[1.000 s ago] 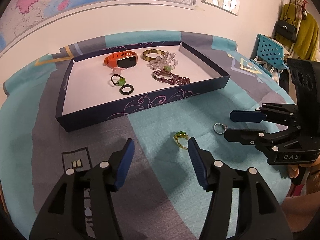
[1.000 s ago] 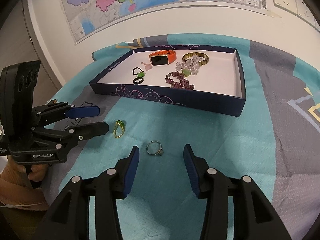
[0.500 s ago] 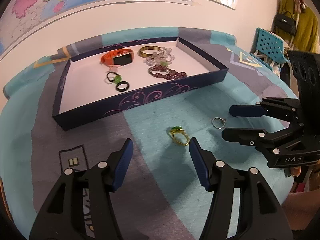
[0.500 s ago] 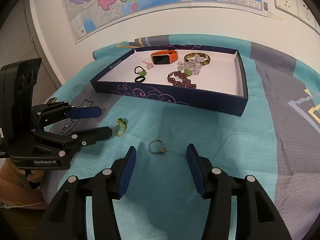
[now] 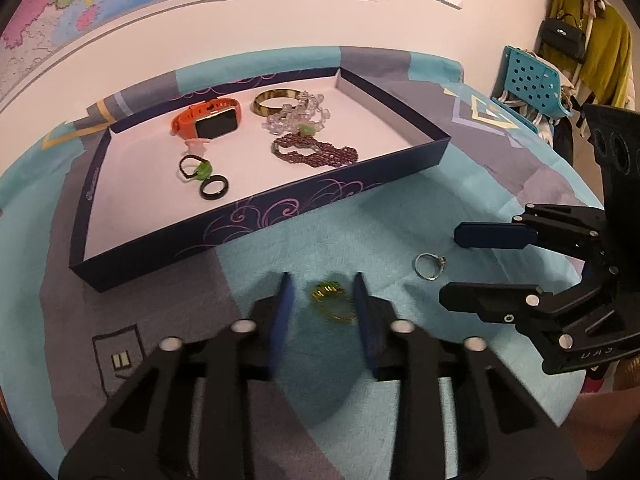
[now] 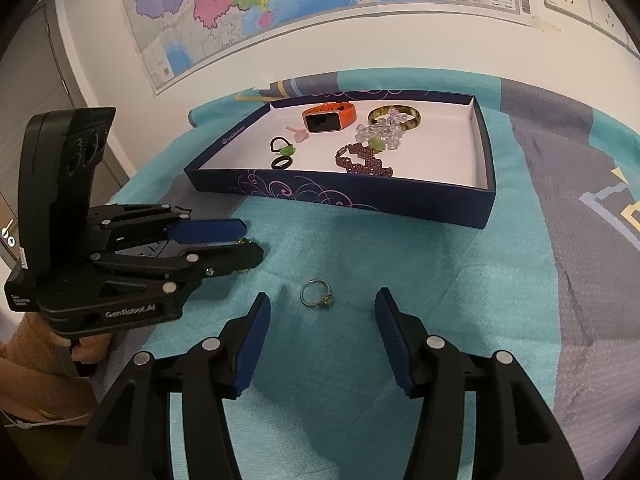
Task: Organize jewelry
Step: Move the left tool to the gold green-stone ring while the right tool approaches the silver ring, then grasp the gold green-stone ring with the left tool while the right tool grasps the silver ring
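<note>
Gold beaded ring (image 5: 332,301) lies between your closing left tool (image 5: 323,307); right tool (image 6: 322,334) gapes wide around silver ring (image 6: 317,293).

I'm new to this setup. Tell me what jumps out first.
The dark blue tray at the back of the teal cloth, holding an orange watch, a gold bangle and bead strands. Nearer, two pieces lie loose on the cloth: a gold-green ring between the left gripper's closing jaws, and a silver ring ahead of the open right gripper.
</note>
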Tool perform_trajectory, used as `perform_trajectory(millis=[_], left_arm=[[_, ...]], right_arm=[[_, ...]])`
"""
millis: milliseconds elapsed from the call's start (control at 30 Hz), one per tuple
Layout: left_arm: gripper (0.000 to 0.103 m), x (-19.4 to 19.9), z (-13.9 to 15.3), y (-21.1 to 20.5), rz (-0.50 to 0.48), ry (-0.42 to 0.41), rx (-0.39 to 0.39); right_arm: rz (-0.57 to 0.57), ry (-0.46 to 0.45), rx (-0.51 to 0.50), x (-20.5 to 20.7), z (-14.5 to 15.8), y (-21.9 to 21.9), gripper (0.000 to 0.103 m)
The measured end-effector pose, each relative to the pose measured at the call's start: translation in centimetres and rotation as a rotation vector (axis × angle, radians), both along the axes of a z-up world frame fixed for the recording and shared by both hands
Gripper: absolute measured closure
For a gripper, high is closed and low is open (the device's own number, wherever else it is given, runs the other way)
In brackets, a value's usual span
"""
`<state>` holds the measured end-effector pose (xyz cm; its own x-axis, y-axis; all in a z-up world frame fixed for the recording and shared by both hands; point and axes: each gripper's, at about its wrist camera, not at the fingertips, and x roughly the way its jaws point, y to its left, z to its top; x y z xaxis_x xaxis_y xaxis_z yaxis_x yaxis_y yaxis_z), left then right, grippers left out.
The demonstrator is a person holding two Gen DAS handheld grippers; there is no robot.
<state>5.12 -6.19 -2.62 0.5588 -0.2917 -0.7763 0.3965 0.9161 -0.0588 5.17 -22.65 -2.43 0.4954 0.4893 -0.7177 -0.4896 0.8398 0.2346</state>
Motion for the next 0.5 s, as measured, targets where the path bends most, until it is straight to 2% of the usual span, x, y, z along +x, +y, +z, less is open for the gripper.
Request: perform_trajectory(millis=[100,267,500], left_arm=[[0.088,-0.3,0.0,-0.1,-0.014,0.0,-0.005],[0.088,-1.1,0.0,0.6,-0.012,0.006,-0.016],[0.088,-3.0,0.0,2.0,0.005,0.028,-0.041]], right_arm=[[0.0,0.002,0.006,0.0,0.0,-0.1,0.051],[-0.001,-0.004,-0.005,0.0,0.0,0.0,0.051],[0.004,-0.035,-0.069,-0.5,0.1,1.0,0.052]])
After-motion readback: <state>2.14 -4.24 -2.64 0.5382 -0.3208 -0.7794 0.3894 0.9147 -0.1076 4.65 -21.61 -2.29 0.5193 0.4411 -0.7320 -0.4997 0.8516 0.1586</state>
